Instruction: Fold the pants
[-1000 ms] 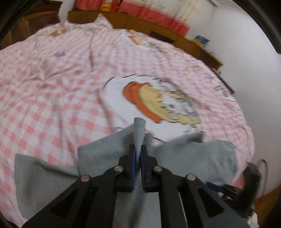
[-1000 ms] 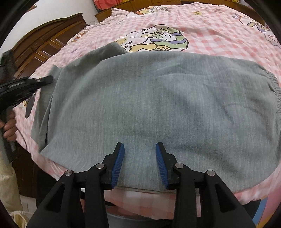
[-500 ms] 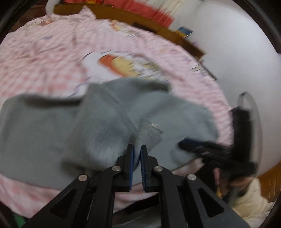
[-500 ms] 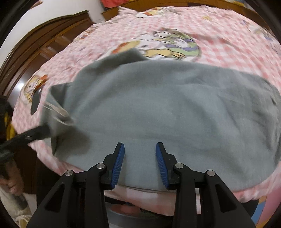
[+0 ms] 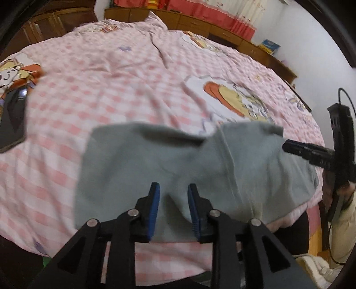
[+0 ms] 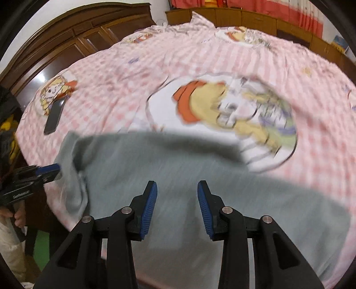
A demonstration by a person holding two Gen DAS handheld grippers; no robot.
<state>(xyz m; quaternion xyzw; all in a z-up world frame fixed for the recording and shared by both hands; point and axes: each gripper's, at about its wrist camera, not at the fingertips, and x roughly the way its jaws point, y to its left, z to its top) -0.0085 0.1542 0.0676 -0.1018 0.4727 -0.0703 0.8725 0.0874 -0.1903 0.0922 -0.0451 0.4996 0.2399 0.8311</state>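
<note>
The grey pants [image 5: 200, 164] lie folded across the near edge of the pink checked bed [image 5: 115, 73]. My left gripper [image 5: 173, 193] hovers over their near edge with its jaws opening; a soft ridge of grey cloth sits between the blue pads, which do not press it. In the right wrist view the left gripper [image 6: 51, 169] shows at the pants' [image 6: 200, 177] left end. My right gripper [image 6: 177, 189] hangs above the middle of the pants with its jaws opening and nothing between them. Its tip [image 5: 296, 147] shows at the right in the left wrist view.
A dark phone [image 6: 53, 117] lies on the bed beyond the pants' left end, also seen as the phone [image 5: 13, 120] in the left wrist view. Wooden cabinets [image 6: 73, 44] and a red curtain [image 5: 211, 11] stand behind the bed. A hand [image 6: 17, 220] holds the left gripper's grip.
The left gripper carried a pinched pants corner toward the near edge, then let go as its jaws parted. The right gripper rose above the pants and its jaws widened.
</note>
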